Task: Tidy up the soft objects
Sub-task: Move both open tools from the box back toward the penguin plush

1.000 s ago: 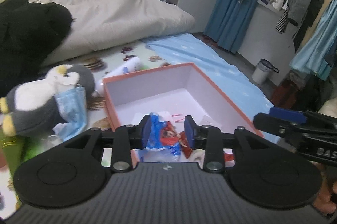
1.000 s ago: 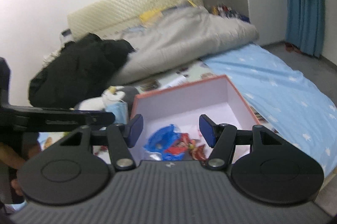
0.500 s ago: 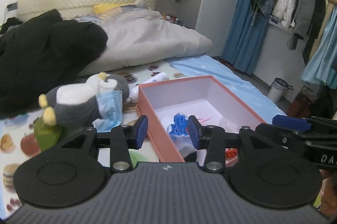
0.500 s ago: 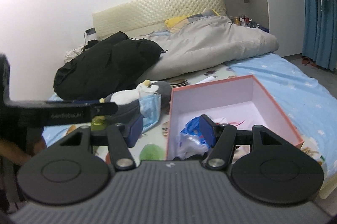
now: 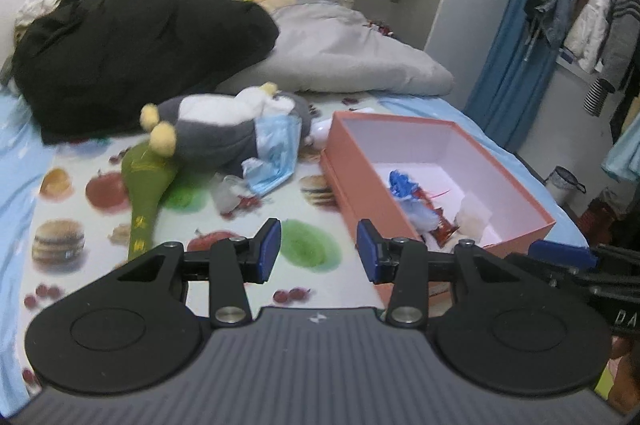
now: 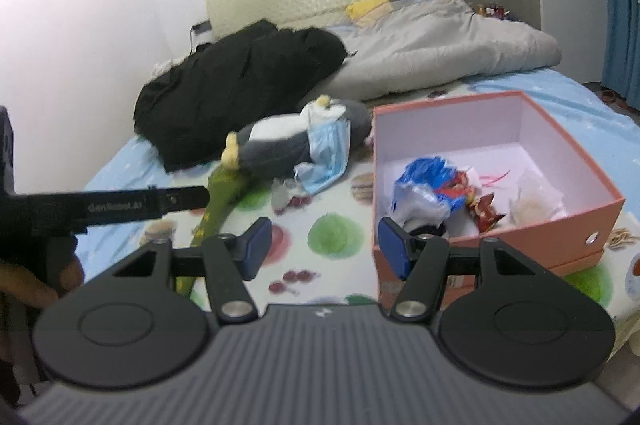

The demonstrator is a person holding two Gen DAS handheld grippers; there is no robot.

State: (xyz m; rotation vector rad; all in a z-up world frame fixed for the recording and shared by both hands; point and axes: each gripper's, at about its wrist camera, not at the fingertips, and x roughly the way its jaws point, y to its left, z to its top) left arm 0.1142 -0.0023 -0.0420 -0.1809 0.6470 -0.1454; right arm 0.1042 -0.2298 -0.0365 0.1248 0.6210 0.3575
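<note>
An open salmon-pink box sits on the bed mat and holds a blue plastic bag, a red wrapper and white paper. A grey and white penguin plush lies left of the box, with a blue face mask against it. A green plush stick lies beside the penguin. My left gripper is open and empty, over the mat near the box's front corner. My right gripper is open and empty, in front of the box.
A black coat and a grey duvet lie at the back of the bed. Crumpled paper lies on the fruit-print mat. Clothes hang at the right. A bin stands on the floor.
My left gripper let go of the blue bag in the box, opened, and pulled back and left. My right gripper also drew back; the penguin and green stick came into fuller view.
</note>
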